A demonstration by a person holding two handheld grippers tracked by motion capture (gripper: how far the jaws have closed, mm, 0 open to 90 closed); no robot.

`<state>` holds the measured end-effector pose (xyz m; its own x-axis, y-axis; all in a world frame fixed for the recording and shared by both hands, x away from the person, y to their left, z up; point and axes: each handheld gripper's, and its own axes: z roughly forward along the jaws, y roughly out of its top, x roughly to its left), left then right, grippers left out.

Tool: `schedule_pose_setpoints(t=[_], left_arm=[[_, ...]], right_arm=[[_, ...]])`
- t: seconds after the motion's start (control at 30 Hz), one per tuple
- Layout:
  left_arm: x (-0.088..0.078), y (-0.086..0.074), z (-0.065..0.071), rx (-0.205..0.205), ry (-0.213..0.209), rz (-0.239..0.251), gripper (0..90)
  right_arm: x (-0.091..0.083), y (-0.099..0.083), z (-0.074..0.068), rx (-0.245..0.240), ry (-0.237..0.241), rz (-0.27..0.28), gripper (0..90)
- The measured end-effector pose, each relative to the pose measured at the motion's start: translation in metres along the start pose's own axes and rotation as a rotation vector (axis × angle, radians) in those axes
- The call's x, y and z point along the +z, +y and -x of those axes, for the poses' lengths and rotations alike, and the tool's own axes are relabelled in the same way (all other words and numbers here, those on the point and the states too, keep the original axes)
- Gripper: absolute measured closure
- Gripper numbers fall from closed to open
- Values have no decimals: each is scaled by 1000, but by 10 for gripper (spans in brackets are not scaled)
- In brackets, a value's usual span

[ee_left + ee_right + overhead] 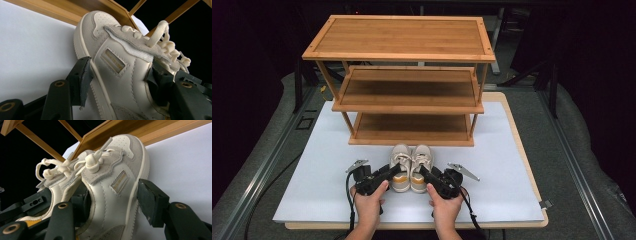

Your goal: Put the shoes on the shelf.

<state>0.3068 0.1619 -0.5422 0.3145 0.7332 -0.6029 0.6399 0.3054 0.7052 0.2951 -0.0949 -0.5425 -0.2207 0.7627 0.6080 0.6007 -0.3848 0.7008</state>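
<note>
Two grippers clamped on a pair of cream sneakers in front of a bamboo rack

A three-tier wooden shoe rack (399,75) stands at the far end of the white table mat (312,175), and just before its bottom shelf sit the left sneaker (400,161) and the right sneaker (420,161), side by side, touching, toes toward the rack. The left gripper (393,172) has its jaws closed across the left sneaker's side wall — one pad outside by the sole, one inside the collar. The right gripper (426,175) grips the right sneaker the same way — outer pad on the sidewall, inner pad within the opening
</note>
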Motion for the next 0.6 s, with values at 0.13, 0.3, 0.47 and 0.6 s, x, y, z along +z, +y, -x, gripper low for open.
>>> schedule_pose_setpoints(t=[0.13,0.3,0.47,0.6], left_arm=[[-2,4,3,4,-1,2,430],[-6,11,10,16,-5,6,432],[-8,16,14,20,-9,9,432],[-11,20,18,30,-11,8,432]], right_arm=[[-1,2,-2,1,1,-1,461],[-5,9,-8,-4,6,9,461],[-9,14,-12,-8,6,18,461],[-12,18,-16,-14,4,14,461]])
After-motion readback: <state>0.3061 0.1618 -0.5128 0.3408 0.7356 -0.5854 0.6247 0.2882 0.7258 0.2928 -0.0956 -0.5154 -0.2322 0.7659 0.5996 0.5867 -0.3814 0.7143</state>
